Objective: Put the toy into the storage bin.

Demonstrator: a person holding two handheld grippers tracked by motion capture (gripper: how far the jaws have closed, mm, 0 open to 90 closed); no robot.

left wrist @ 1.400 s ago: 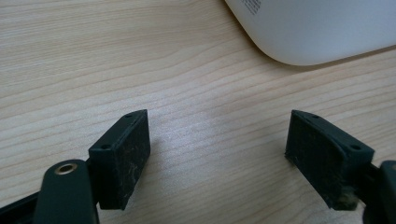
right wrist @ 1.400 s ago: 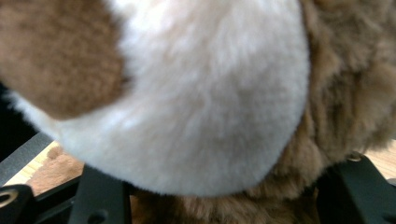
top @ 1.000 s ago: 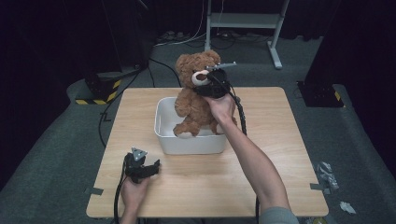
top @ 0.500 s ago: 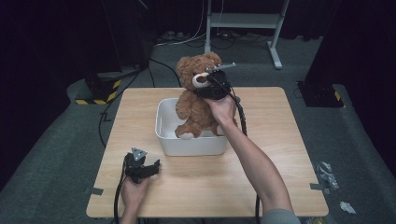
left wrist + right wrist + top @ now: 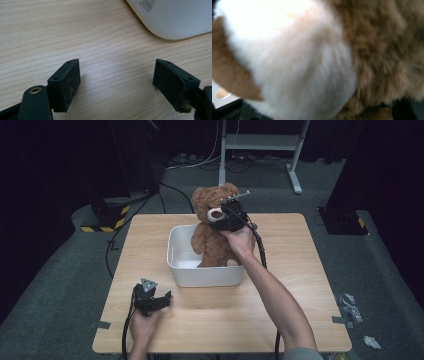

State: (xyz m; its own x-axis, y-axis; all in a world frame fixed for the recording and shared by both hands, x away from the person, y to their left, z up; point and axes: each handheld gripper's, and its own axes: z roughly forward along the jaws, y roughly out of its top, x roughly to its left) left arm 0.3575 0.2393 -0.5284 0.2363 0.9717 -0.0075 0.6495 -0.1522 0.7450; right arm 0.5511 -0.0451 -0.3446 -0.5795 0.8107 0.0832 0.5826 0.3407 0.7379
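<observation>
The left claw (image 5: 150,300) rests on the desk (image 5: 300,270) near its front edge, jaws spread wide and empty. The teddy bear (image 5: 212,232) sits upright in the white tub (image 5: 200,270). The right claw (image 5: 227,215), on an outstretched arm, is at the bear's muzzle, its jaws having just been opening around it, though I cannot tell if they have let go. This looks like the release; next, back away without tipping the bear.

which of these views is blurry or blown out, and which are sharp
Right gripper view: teddy bear too close, fur soft and out of focus, its white muzzle blown out. Left gripper view: sharp wood grain on the table. High view: evenly lit tabletop, dark surroundings.
</observation>
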